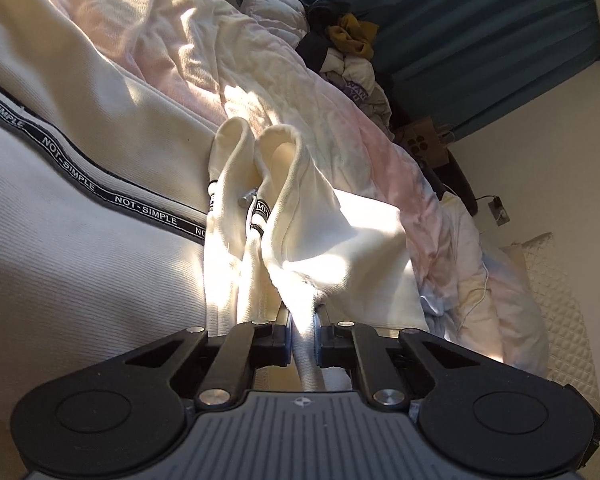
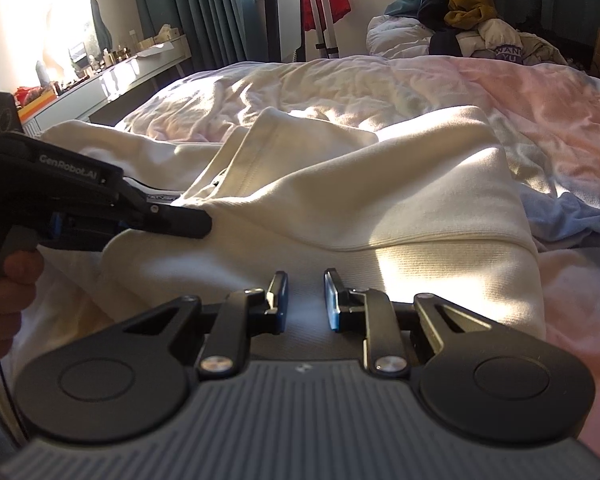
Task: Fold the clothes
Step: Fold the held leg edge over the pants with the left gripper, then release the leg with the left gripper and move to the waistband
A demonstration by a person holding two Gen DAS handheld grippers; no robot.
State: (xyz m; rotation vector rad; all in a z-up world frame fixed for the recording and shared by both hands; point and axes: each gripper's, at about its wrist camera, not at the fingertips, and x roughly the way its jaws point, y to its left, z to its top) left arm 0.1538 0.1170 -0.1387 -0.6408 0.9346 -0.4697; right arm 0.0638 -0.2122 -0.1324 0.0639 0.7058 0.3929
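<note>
**Folding a cream hoodie on the bed, mid-grab**

Standing by the bed, so here's the scene. The cream hoodie point(image 2: 380, 208) is spread across the rumpled pink-and-white duvet point(image 2: 540, 92), with sun stripes running over both. It has a black tape strip point(image 1: 112, 196) printed NOT-SIMPLE down one part, and drawcords with metal tips point(image 1: 246, 200) sit where the fabric bunches into two loops.

The left gripper point(image 1: 303, 340) has its jaws pinched nearly together on a thin fold of the hoodie's fabric, which runs straight through between the blue pads. From the other side you can see the left gripper point(image 2: 196, 226) tip buried in the cloth.

The right gripper point(image 2: 306, 300) hangs just over the ribbed hem point(image 2: 440, 280), jaws partly open with nothing between them, only cloth beneath.

A pile of clothes point(image 2: 472, 24) sits at the far end of the bed, teal curtains point(image 2: 204, 4) behind it.
</note>
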